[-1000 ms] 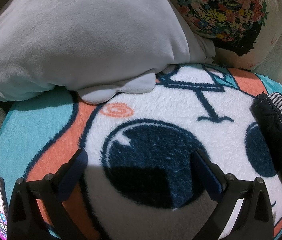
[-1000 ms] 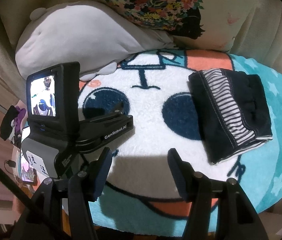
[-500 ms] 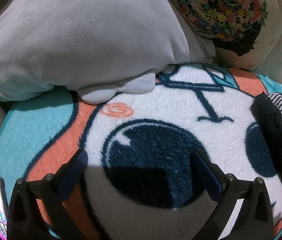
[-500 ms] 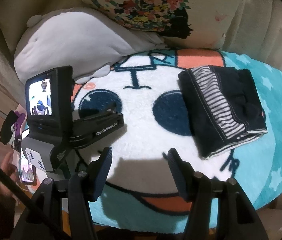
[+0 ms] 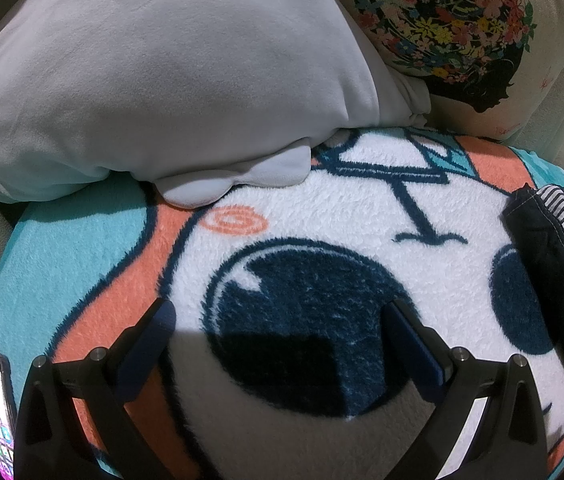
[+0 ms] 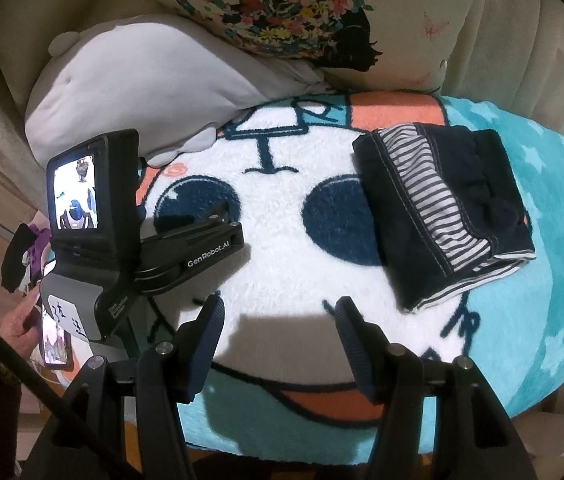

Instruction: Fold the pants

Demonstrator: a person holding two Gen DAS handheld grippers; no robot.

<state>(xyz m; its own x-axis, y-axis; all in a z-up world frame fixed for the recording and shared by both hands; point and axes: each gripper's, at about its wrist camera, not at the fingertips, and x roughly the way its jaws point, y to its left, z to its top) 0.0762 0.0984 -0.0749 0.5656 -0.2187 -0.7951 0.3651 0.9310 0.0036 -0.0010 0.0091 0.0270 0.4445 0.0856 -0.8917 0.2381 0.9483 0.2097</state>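
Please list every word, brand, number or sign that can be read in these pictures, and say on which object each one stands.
"GenRobot.AI": white, on the black arm of the left hand-held gripper.
Small print on that gripper's grey grip: too small to read.
Dark signs on its white label: not readable.
Phone screen: icons only, blurred.
Floral cushion: no readable text.

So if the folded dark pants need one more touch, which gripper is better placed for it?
Probably the right. The right gripper is open and empty with the whole pants just ahead, to its right. The left gripper, also open, sees them only at its frame's right edge.
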